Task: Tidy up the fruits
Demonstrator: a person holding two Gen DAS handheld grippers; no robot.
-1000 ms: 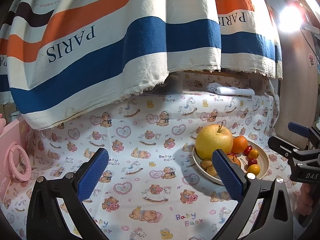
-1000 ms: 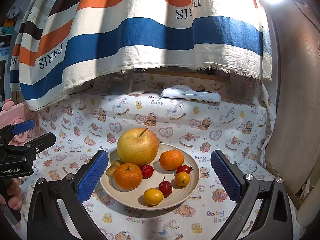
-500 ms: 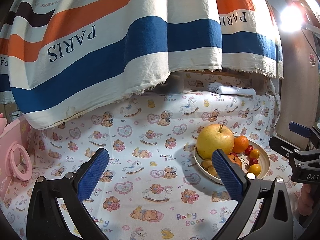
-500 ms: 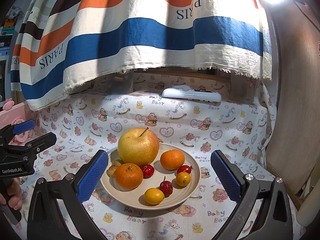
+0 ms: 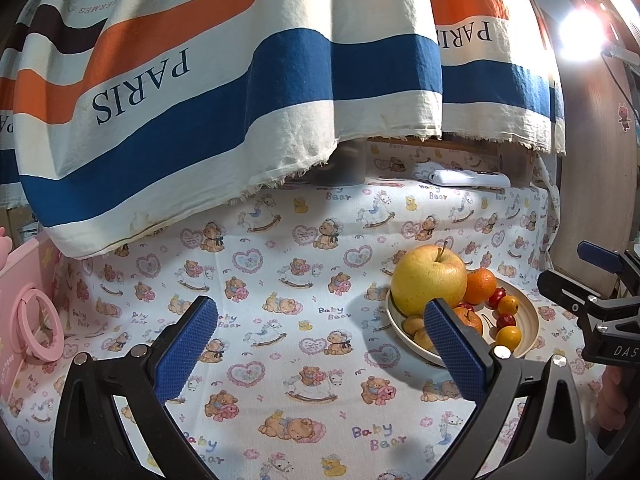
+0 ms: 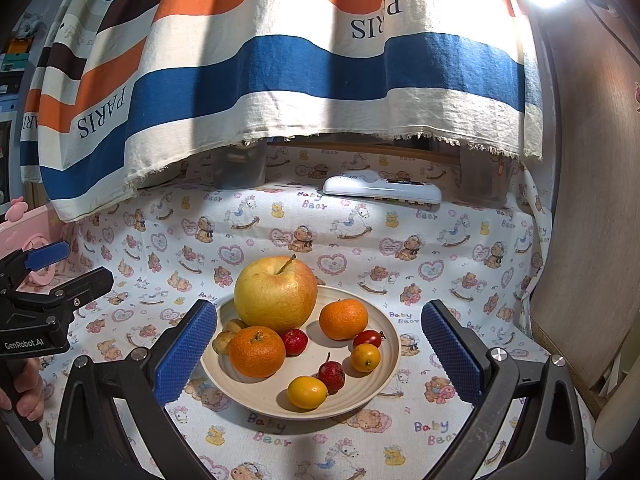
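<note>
Fruit sits heaped on a cream plate [image 6: 384, 376], straight ahead of the right gripper [image 6: 318, 354], whose blue pads [image 6: 186, 352] are spread wide and empty, framing the plate's near rim on both sides. On the plate a big yellow apple [image 6: 275, 293] stands at the far left, a mandarin [image 6: 257, 352] touching its front, a second mandarin [image 6: 343, 319] apart to the right, small red and yellow fruits toward the near rim. The left gripper [image 5: 320, 354] is likewise released and empty, over bare bear-print cloth [image 5: 256, 280]; the plate [image 5: 524, 320] lies just beyond its right finger. Open cloth spreads left. A striped towel [image 6: 280, 80] overhangs the far edge above a white remote [image 6: 382, 191].
</note>
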